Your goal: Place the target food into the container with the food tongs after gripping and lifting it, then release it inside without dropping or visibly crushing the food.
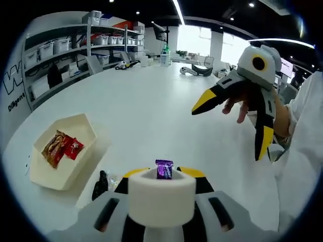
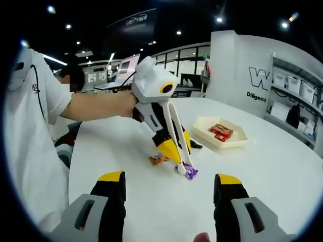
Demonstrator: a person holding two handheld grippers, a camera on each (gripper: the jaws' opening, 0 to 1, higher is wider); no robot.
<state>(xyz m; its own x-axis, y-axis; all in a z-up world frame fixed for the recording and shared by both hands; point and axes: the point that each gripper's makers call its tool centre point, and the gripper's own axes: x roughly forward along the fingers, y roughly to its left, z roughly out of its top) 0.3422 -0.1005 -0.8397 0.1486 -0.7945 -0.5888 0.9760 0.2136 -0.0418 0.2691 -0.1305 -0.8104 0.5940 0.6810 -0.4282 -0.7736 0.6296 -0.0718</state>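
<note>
Large white table [image 1: 151,106] ran across the room. Shelving [image 1: 60,55] along one wall held white bins. Bright windows [image 1: 202,43] stood at the far end; ceiling dark, with spotlights and a light strip [image 1: 177,11].

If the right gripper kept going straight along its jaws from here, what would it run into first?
Probably the left gripper, or the tongs it holds, whose tips pinch a purple candy on the white table. They sit ahead between the right gripper's open jaws. Depth is unclear, and a low path might meet the table first.
</note>
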